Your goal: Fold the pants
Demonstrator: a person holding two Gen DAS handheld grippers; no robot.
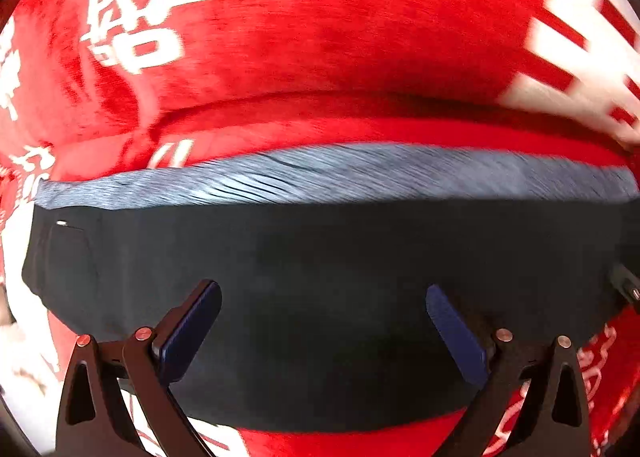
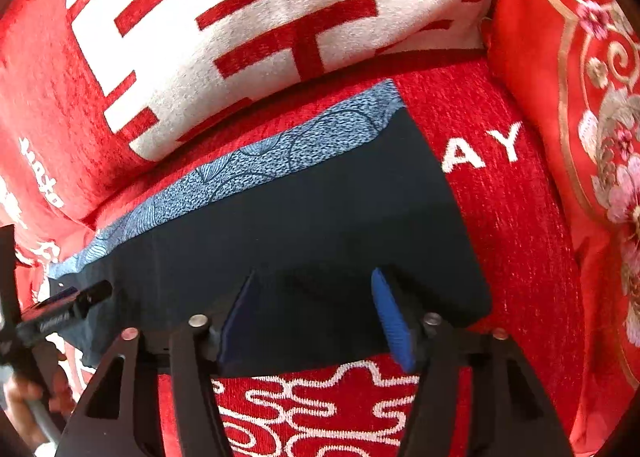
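The dark navy pants [image 1: 320, 257] lie folded into a flat band on a red sofa seat, with a blue-grey patterned strip [image 1: 320, 173] along their far edge. My left gripper [image 1: 323, 288] hangs open just above the dark cloth, with nothing between its blue pads. In the right wrist view the same pants [image 2: 320, 217] and their patterned strip [image 2: 260, 165] run diagonally. My right gripper [image 2: 313, 277] stands open over the near right end of the pants, its pads apart and clear of the cloth. The left gripper [image 2: 60, 313] shows at the left edge, with a hand [image 2: 24, 397] below it.
The red seat cover [image 2: 500, 217] carries white letters and cloud patterns. A back cushion [image 2: 240, 37] with a large white patch and red strokes rises right behind the pants. An ornate red pillow [image 2: 580, 97] with gold and pink flowers stands at the right.
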